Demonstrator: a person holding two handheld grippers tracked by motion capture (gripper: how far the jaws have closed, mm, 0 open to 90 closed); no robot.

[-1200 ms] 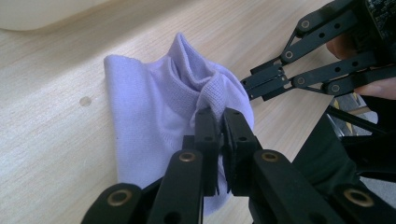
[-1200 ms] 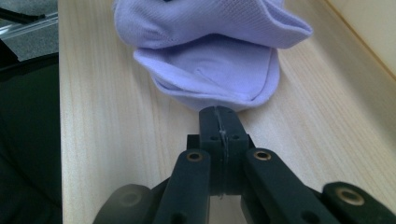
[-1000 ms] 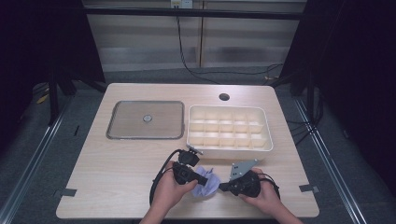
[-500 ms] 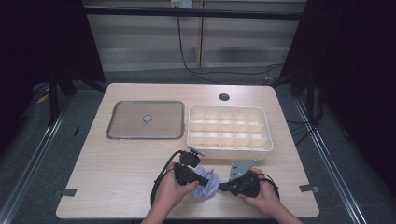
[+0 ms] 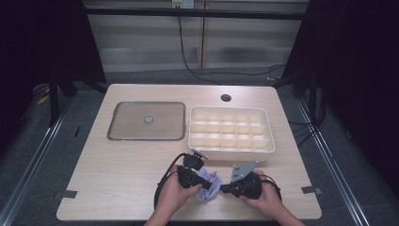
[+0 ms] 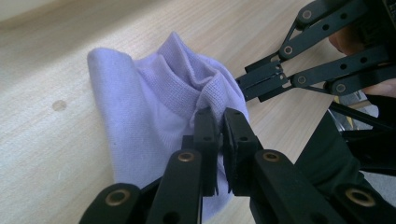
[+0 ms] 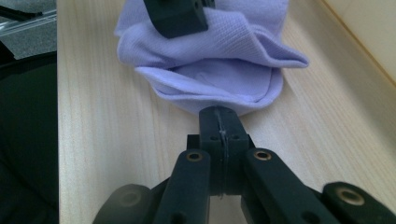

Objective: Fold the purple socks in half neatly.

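While both grippers (image 5: 211, 183) pinch sock (image 5: 208, 184), compartment tray (image 5: 230, 151) just behind

Left claw (image 6: 219, 122) pinching lilac sock (image 6: 154, 107)

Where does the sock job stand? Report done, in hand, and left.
Done: the lilac sock lies bunched on the table in front of the divided tray. In hand: the left gripper pinches its ribbed cuff; the right gripper is shut on its near edge. Left, probably: getting it into the tray, whose compartments look empty.
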